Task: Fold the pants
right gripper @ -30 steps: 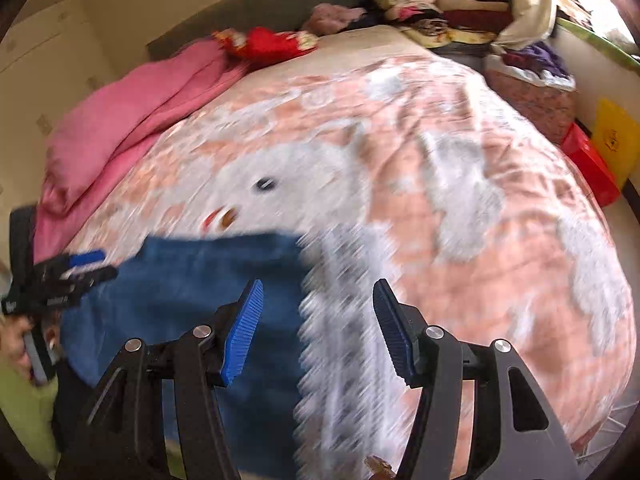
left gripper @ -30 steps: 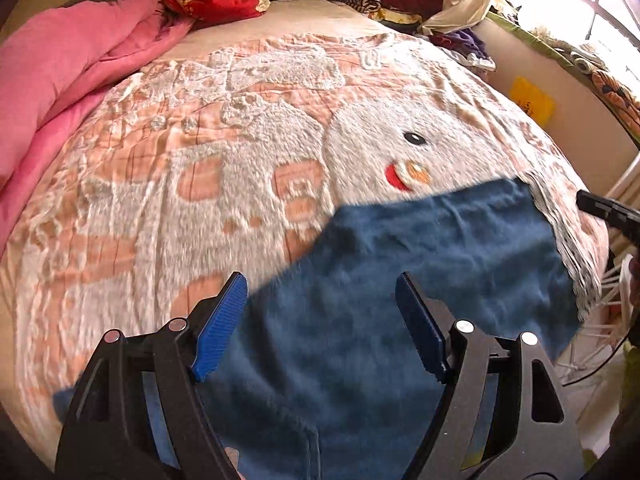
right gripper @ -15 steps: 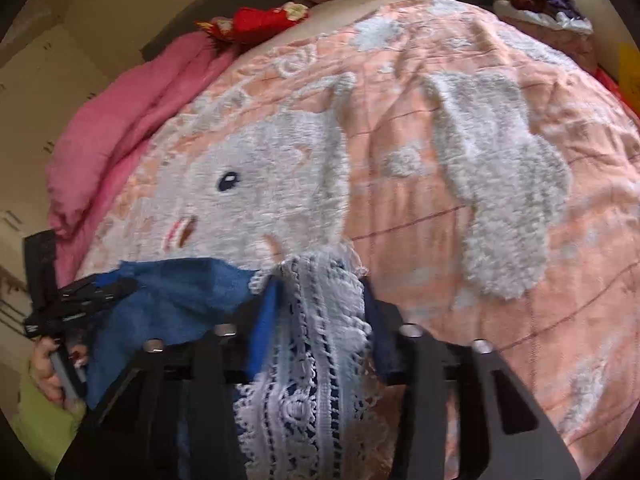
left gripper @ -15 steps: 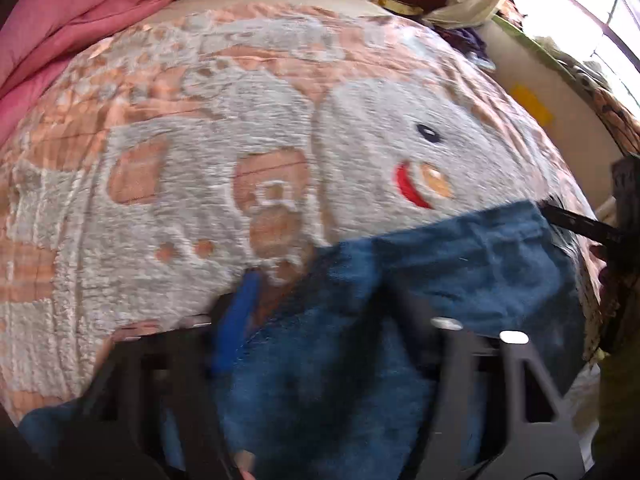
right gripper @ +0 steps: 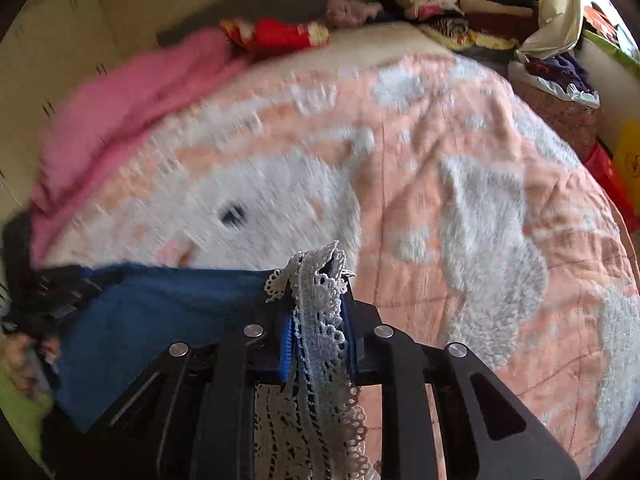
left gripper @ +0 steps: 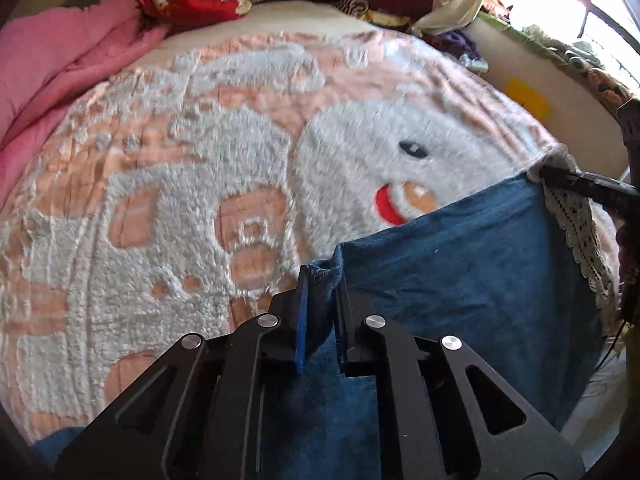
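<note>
Left wrist view: the left gripper [left gripper: 320,300] has pinched fully shut on a bunched corner of the blue pants [left gripper: 460,280], where a second ago its jaws stood wide apart above the flat cloth. The pants lie on the near part of a peach bedspread with a fluffy white animal design [left gripper: 200,168], their far edge drawn taut toward the right gripper [left gripper: 580,184] at the opposite corner. Right wrist view: the right gripper [right gripper: 318,320] is closing its jaws on the white lace trim [right gripper: 320,312] at the pants' edge, with the lace pressed between the blue pads; a second ago it too was open. A pink quilt [right gripper: 132,120] lies along the far left of the bed. With both corners now taken, the pants look ready to be lifted and carried over for a fold.
</note>
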Demonstrator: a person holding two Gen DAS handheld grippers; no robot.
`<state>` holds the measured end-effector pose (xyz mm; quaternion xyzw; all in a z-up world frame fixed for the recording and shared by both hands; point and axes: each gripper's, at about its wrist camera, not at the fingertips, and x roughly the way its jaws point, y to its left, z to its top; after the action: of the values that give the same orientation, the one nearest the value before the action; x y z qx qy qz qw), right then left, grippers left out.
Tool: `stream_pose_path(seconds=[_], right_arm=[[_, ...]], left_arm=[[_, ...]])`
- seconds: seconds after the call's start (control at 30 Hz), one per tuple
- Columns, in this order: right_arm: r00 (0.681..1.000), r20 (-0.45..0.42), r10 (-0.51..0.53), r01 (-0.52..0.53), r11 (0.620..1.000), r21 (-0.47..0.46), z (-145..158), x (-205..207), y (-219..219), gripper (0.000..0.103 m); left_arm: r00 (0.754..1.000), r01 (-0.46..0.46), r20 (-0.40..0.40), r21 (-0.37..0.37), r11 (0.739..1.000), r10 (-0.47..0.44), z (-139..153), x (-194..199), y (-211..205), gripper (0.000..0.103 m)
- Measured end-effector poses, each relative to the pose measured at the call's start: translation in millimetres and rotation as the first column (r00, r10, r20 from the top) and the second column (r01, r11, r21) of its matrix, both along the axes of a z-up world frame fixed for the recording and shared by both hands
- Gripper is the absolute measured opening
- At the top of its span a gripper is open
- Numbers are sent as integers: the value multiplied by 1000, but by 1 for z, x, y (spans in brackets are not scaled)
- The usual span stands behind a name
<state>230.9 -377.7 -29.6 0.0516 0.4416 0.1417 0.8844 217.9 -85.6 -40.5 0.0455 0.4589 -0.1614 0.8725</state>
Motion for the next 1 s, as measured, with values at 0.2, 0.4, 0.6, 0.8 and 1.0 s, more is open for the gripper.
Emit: stream_pose_path(seconds=[0.2, 0.4, 0.6, 0.8, 1.0], right_arm=[[999, 1, -46, 46, 999, -3, -13, -3, -10, 37], [989, 45, -138, 139, 990, -19, 3, -22, -24, 57], [976, 114, -183, 186, 982, -17, 26, -65, -35, 77], [974, 139, -180, 186, 982, -34, 39, -99, -33, 79], [981, 145, -126, 133, 990, -43, 46, -122, -18, 79]], left_arm=[[1000, -6, 29, 24, 1000, 6, -2, -2, 4, 16], [994, -56, 102, 56, 997, 50, 14, -13, 19, 44], [976, -97, 202, 73, 993, 80, 41, -37, 34, 71], [966, -103, 239, 19, 995, 95, 63, -62, 43, 86], [978, -102, 186, 10, 995, 98, 61, -96, 55, 92]])
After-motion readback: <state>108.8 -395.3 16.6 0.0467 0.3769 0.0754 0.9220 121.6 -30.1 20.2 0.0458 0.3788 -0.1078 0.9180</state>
